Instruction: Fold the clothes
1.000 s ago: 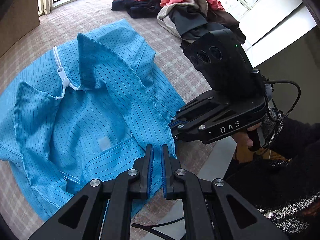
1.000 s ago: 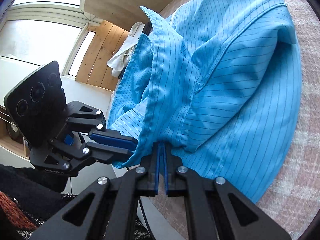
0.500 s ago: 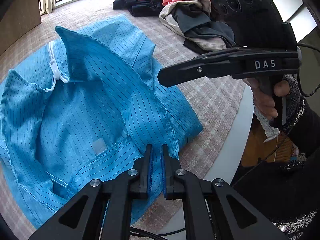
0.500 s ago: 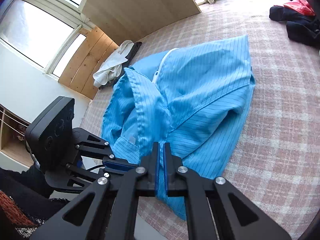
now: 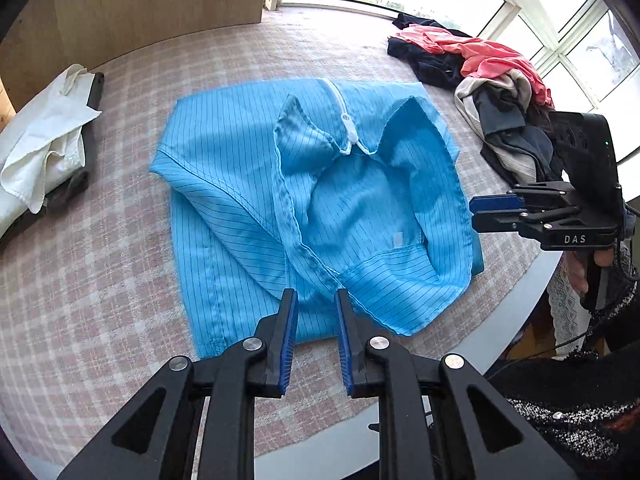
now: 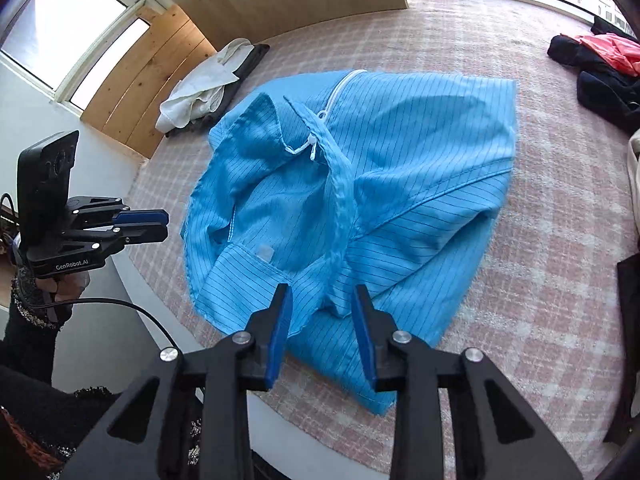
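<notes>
Right now we hold both grippers just above the near edge of the table [image 5: 516, 320], neither touching cloth. Left gripper [image 5: 316, 312] has its fingers spread apart w/ nothing between them; it hovers over the near hem of the blue striped jacket [image 5: 240, 168]. Right gripper [image 6: 322, 312] is likewise spread wide & empty, over the same hem, more toward the jacket's other side. In the left wrist view we also see the right gripper [image 5: 476, 214] off to the side, near the jacket's edge, apart from it.

Jacket lies mid-table on the pink checked cloth [image 5: 100, 300], folded into a rough rectangle, collar end toward us, collar flaps standing up & open, white zipper pull [image 5: 349, 128] at the neck. Inside the collar a small white label [image 6: 265, 253] shows.

Far right: a heap of unfolded clothes [image 5: 488, 64], coral, black, grey. Far left: a white garment [image 5: 44, 144] draped on a dark folded one, well apart from the jacket.
</notes>
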`<state>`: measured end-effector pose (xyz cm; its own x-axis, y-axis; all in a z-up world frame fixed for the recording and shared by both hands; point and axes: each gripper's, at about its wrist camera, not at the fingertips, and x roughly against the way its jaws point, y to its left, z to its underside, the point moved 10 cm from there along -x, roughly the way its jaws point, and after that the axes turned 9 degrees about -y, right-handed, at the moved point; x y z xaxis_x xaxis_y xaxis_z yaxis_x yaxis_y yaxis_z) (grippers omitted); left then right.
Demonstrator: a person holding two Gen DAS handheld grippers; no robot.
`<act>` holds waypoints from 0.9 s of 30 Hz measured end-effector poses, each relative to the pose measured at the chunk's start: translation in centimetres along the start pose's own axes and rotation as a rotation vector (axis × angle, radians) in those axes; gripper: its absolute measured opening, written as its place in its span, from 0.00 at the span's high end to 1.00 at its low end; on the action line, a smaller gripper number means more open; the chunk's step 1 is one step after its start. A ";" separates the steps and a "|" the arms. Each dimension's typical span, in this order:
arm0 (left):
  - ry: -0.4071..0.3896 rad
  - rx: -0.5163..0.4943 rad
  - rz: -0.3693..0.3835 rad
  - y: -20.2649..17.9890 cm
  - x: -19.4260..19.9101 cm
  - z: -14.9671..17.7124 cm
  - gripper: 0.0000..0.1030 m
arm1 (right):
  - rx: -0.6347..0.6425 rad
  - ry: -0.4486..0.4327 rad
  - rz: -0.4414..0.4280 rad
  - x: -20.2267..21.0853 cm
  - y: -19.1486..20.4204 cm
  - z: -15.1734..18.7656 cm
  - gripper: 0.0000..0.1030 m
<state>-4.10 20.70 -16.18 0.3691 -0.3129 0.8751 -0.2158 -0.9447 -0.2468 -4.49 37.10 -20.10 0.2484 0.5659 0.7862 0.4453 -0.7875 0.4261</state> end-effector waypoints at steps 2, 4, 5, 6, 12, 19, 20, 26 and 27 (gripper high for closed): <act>0.031 0.068 0.035 -0.3 -0.8 -0.2 0.80 | -0.066 -0.008 0.005 0.3 0.8 0.2 0.58; 0.056 0.098 0.056 -0.7 -1.5 -0.5 0.73 | -0.124 0.010 -0.001 -0.1 1.4 0.4 0.58; 0.073 0.089 0.032 -0.8 -2.1 -0.4 0.70 | -0.138 0.018 -0.003 -0.5 1.4 0.5 0.58; 0.092 0.083 0.011 -0.8 -2.7 -0.3 0.67 | -0.152 0.026 -0.006 -1.0 1.4 0.7 0.58; 0.228 0.132 0.075 0.1 -5.5 1.4 0.74 | -0.237 0.073 -0.022 -3.6 1.5 1.4 0.58; 0.159 0.103 0.219 -1.3 -5.3 1.7 0.97 | -0.304 0.106 -0.101 -5.9 2.2 2.3 0.94; 0.133 0.116 0.246 -1.2 -5.0 1.5 0.98 | -0.332 0.089 -0.120 -5.9 2.1 2.3 0.95; -0.124 0.256 0.290 2.0 -2.1 -2.9 0.98 | -0.534 -0.210 -0.272 -1.8 0.4 -1.8 0.97; -0.168 0.284 0.309 2.7 -1.8 -4.2 0.98 | -0.564 -0.274 -0.300 -0.8 0.1 -2.7 0.97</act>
<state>-9.12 19.09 -16.65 0.4727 -0.5742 0.6685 -0.0909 -0.7863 -0.6111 -7.03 35.91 -19.51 0.4262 0.7616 0.4882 0.0322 -0.5521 0.8331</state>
